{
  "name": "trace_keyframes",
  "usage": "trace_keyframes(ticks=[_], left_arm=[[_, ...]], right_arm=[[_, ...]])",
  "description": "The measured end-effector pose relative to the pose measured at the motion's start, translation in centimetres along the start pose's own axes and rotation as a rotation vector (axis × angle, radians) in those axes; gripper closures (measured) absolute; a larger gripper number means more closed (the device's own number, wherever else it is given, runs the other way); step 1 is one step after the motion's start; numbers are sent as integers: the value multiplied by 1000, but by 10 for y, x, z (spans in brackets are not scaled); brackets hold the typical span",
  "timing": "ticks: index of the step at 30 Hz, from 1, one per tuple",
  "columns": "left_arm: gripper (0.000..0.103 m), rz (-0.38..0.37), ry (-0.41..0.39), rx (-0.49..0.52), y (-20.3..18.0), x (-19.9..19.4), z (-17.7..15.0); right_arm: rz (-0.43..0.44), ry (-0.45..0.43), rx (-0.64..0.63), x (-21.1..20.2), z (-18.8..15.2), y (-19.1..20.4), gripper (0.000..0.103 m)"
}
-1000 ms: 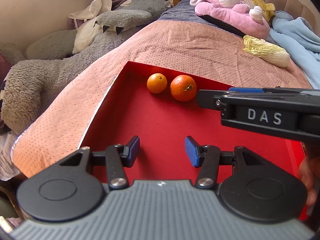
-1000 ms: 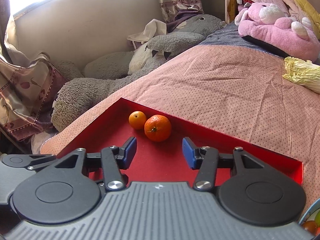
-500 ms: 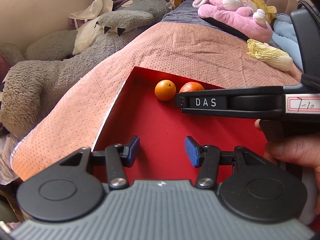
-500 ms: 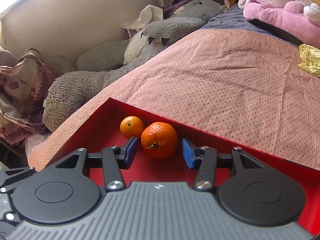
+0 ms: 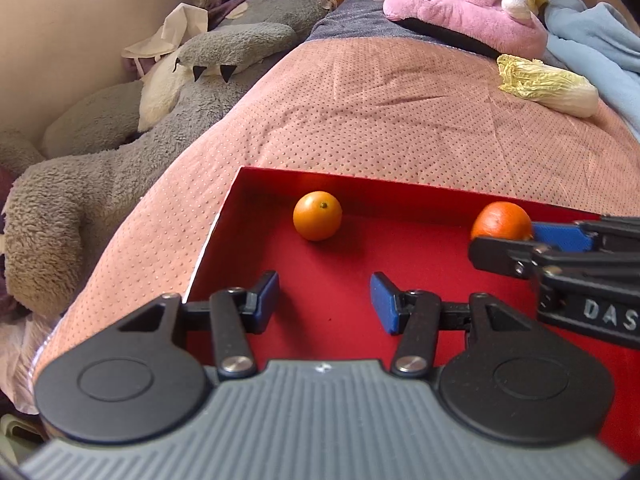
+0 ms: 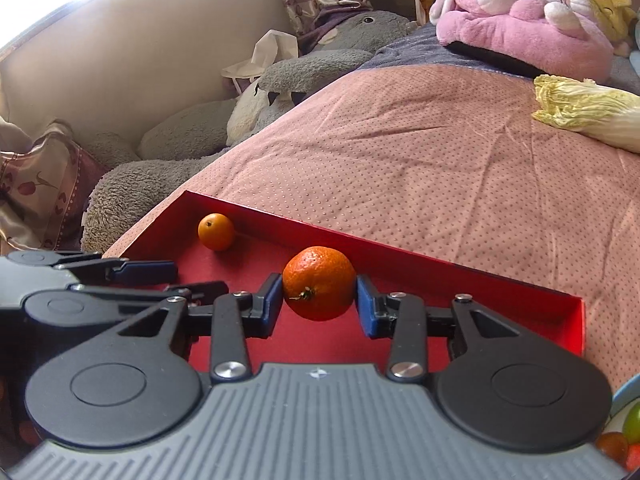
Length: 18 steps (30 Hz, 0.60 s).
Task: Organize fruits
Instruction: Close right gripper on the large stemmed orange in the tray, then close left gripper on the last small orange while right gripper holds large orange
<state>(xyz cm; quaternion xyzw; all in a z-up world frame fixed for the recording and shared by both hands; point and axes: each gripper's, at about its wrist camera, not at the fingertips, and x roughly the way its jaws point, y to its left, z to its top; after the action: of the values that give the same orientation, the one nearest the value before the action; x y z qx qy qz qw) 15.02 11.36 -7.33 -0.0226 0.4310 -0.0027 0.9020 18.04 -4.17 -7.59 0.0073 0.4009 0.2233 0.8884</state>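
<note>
Red tray [image 6: 460, 276]: shallow, low-walled, lying on the bed's pink dotted cover [image 6: 440, 168]; its far corner points toward the grey plush toy.

Large mandarin [image 6: 319, 283]: deep orange, green stem scar turned toward the camera in the right wrist view. Sits between the two blue pads of the right gripper [image 6: 319, 300], each pad touching one side of the fruit. Close to the tray's far wall; whether it rests on the tray floor or is lifted just clear cannot be told. In the left wrist view it shows at the right, partly hidden behind the right gripper's finger.

Small orange [image 5: 317, 215]: lighter in colour, lying alone in the tray near the far left corner, just beside the far wall and well apart from the large mandarin.

Right gripper: closed onto the large mandarin, fingers level over the tray.

Left gripper [image 5: 324, 300]: jaws apart, nothing between the pads; held above the near part of the tray floor, pointing roughly toward the small orange, and not touching either fruit.

Napa cabbage [image 6: 588, 114]: pale yellow-white, lying on the cover beyond the tray.

Pink plush toy [image 6: 520, 20]: at the head of the bed.

Grey plush toy [image 5: 120, 152]: large, stretched along the bed's left edge.
</note>
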Motion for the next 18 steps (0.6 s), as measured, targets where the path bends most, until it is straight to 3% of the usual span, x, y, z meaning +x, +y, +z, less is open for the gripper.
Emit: trace_keyframes(ticks=[3,14,18], left_arm=[[50,-12,3,-14,1,7,8],[51,62,-31,-31,1,23,23],[68,105,-41,-25,-3,23,21]], right_arm=[[0,-10,23,-18,-11,-10,58],[40,-43,58,-74,-39,-19,58],[36,-42,64,-83,-48,-22,58]])
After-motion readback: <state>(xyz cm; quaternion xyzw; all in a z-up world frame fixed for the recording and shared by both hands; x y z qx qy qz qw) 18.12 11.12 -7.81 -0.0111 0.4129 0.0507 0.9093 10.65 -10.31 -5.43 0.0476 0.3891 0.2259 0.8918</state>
